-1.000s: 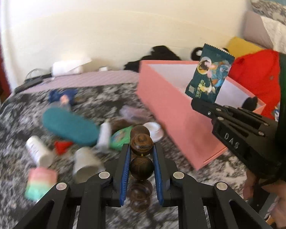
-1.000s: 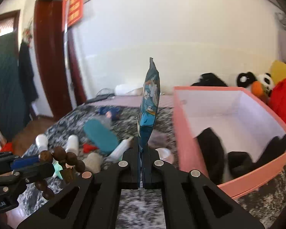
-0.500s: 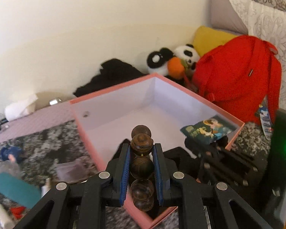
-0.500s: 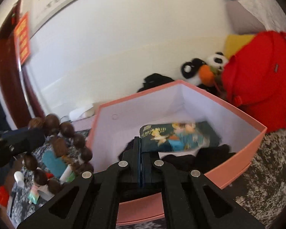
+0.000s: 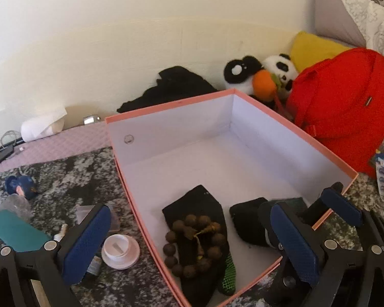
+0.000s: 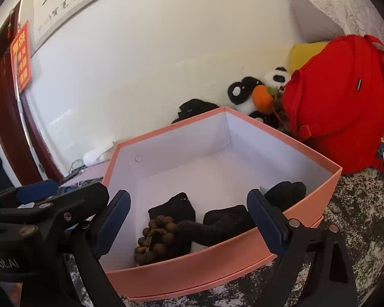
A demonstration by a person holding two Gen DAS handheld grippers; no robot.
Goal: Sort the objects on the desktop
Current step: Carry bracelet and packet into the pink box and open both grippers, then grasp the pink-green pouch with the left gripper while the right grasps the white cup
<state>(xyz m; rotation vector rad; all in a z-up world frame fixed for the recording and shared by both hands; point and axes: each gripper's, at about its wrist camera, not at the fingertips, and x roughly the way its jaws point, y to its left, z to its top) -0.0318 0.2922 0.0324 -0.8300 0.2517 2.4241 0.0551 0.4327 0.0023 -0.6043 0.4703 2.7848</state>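
Inside the pink box (image 5: pixel 268 117) I see the beads (image 5: pixel 194 243) lying on a black sock (image 5: pixel 199 199); my left gripper (image 5: pixel 189 240) and right gripper (image 6: pixel 189 220) are both opening wide, with nothing between the jaws.

Even, soft daylight in both views; no hard shadows. Pale wall (image 5: pixel 140 38) bright, slightly washed out near the top in the left wrist view. White inside of the pink box (image 5: pixel 192 138) reads faintly bluish, with soft shading in its corners. Black socks (image 5: pixel 199 204) lose detail in the dark. Strong fisheye bending; door frame (image 6: pixel 5 117) curves, and the right wrist view has black vignette corners. Slight softness overall, no marked motion blur.
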